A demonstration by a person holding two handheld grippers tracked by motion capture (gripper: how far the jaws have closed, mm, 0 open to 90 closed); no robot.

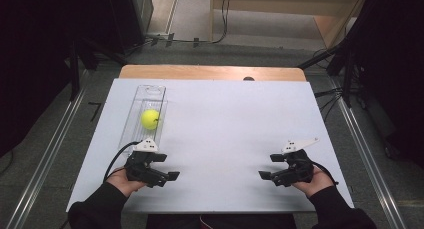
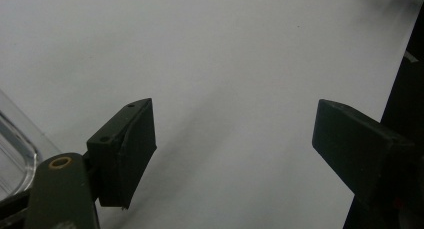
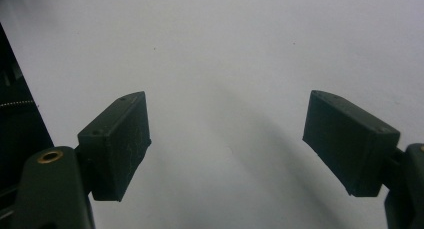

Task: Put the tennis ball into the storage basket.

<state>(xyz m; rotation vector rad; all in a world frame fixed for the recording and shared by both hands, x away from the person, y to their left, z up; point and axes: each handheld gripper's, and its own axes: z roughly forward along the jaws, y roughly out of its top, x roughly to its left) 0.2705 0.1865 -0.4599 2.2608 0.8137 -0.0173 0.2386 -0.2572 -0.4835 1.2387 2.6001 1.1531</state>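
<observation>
1. The white table (image 1: 225, 139) is lying broad and flat, its smooth matte sheet covering a wooden top whose bare edge is peeking out along the far side. Bare white surface is stretching between the two hands.

2. The clear plastic tray (image 1: 150, 95) is sitting on the far left of the table, long, narrow and shallow, with rounded corners and glossy walls. Its near corner is glinting at the left edge of the left gripper view (image 2: 15, 149).

3. The left gripper (image 1: 169, 166) is resting near the left front edge in the person's hand, just in front of the tray's near end. It is black, hard and angular, and its jaws are standing apart with nothing between them, as its own view (image 2: 232, 154) is showing.

4. The right gripper (image 1: 267, 166) is waiting well apart at the near right, jaws likewise spread and empty over bare table (image 3: 225, 154). The pads are looking like flat, dull black blocks.

5. The ball (image 1: 150, 118) is sitting inside the tray, about midway along it: round, bright yellow-green, fuzzy-looking like a tennis ball.

6. Judging progress: the ball is lying in the tray and both grippers are idling free, so either the placing is finished or the picking is not yet starting; I cannot tell which.
</observation>
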